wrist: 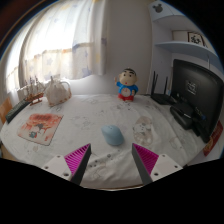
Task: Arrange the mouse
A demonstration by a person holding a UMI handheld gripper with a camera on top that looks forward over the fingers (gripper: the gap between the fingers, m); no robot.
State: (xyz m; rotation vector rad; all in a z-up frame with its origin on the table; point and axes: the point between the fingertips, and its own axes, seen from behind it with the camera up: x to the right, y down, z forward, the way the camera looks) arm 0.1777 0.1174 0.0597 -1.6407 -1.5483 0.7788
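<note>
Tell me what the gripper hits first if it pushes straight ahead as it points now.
Most likely the mouse: it lies on the table just ahead of the open gripper, in line with the gap. Depth is hard to judge.

figure: cartoon boy doll [127, 85], upright, 12 o'clock, far side of table [95, 118].
monitor: dark screen [197, 91], 3 o'clock.
book: flat picture book [40, 127], 9 o'clock.
bag: pale pouch [57, 92], 10 o'clock.
curtain: white [62, 42], behind table.

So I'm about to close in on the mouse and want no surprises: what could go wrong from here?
The mouse lies ahead of the open gripper, not between its fingers; closing now would likely miss. Its rounded shell could slip from the pads. Pushing it forward risks nudging it toward the figurine beyond.
</note>
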